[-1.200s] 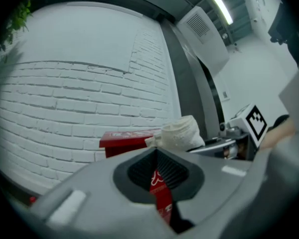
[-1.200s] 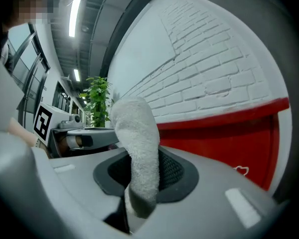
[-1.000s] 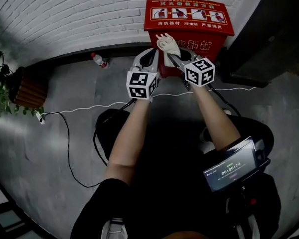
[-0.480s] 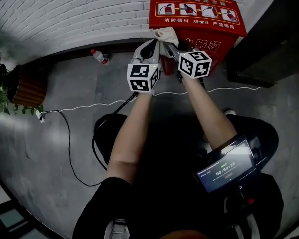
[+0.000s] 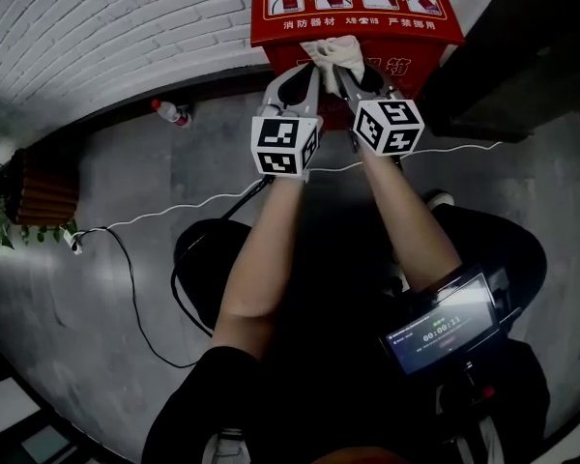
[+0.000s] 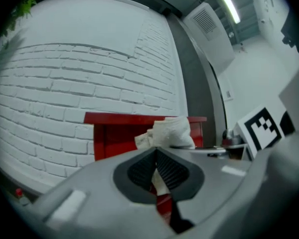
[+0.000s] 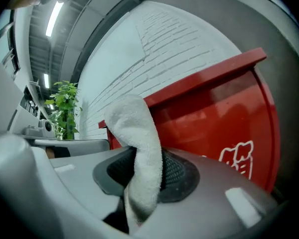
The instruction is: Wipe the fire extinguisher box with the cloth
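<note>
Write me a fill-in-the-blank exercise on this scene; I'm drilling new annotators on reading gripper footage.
1. The right gripper is shut on the ____.
2. The fire extinguisher box is coloured ____.
3. Behind the box stands a white ____ wall.
4. In the head view, left of the box, a plastic ____ sits on the floor.
Missing words: cloth; red; brick; bottle.
</note>
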Motion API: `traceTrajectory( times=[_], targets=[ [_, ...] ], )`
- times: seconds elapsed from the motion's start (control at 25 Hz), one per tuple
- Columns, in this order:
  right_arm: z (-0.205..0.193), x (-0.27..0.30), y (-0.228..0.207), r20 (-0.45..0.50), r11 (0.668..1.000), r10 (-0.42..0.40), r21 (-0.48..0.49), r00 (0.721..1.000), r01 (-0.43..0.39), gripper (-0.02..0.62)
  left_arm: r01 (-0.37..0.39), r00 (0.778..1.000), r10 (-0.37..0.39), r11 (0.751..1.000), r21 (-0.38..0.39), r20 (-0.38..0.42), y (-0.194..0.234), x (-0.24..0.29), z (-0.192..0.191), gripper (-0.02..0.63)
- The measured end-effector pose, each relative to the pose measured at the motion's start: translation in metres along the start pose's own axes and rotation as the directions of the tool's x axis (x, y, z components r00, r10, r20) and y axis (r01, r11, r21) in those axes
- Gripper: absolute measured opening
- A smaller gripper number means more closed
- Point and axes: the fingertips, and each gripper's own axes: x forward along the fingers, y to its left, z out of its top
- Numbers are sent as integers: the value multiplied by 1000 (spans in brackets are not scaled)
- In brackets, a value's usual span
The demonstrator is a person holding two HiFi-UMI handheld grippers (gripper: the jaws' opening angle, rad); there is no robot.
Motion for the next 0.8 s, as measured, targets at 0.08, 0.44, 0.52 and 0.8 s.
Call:
traceTrajectory(
  times=[0.08, 0.44, 0.52, 0.8],
  targets=[
    [5, -11, -16, 13, 1000, -26, -12, 1000, 26, 109, 27, 1000, -27, 1000, -4, 7, -13, 8, 0, 3],
    [33, -67, -98, 75, 983, -183, -14, 980, 184, 110, 150, 989, -150, 989, -2, 12, -78, 41, -4, 3],
    [38, -81, -119, 91, 975, -223, 4, 971, 224, 110, 166, 986, -166, 986, 0, 14, -88, 46, -5, 3],
    [44, -111, -163, 104, 951, -308, 46, 946, 304, 107, 171, 985, -171, 985, -1, 2, -91, 47, -10, 3]
  ],
)
